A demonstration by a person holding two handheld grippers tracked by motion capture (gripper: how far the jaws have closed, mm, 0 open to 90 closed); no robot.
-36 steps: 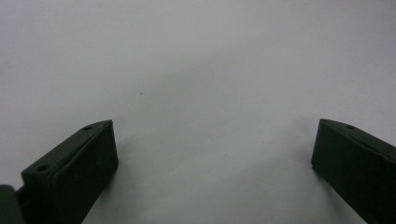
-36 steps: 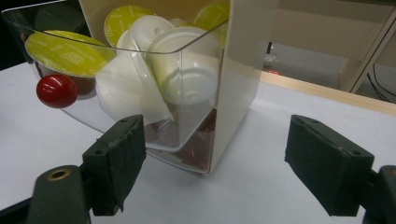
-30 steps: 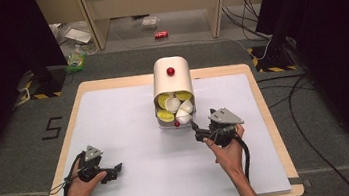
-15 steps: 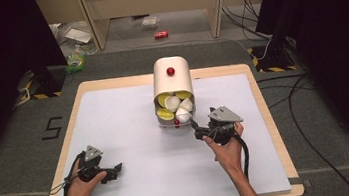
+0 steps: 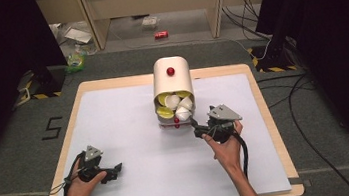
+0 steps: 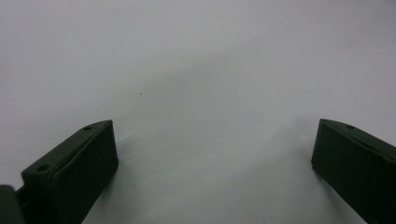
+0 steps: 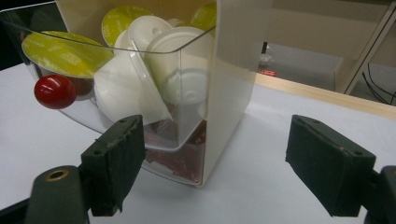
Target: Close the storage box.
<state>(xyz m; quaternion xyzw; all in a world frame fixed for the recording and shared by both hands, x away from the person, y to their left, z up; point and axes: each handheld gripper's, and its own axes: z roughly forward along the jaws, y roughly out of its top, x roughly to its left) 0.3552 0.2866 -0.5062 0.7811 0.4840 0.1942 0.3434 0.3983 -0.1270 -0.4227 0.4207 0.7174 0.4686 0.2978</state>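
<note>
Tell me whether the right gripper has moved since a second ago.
No. The right gripper sits at the same spot beside the front right corner of the capsule dispenser, jaws open, as in the earlier high views.

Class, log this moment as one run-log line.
right claw: open, at capsule dispenser | left claw: open, over table

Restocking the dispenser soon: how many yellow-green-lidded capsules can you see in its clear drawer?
3. One at the drawer's left front, above the red knob; one behind it at the back; one at the back right. White capsules may hide more.
</note>
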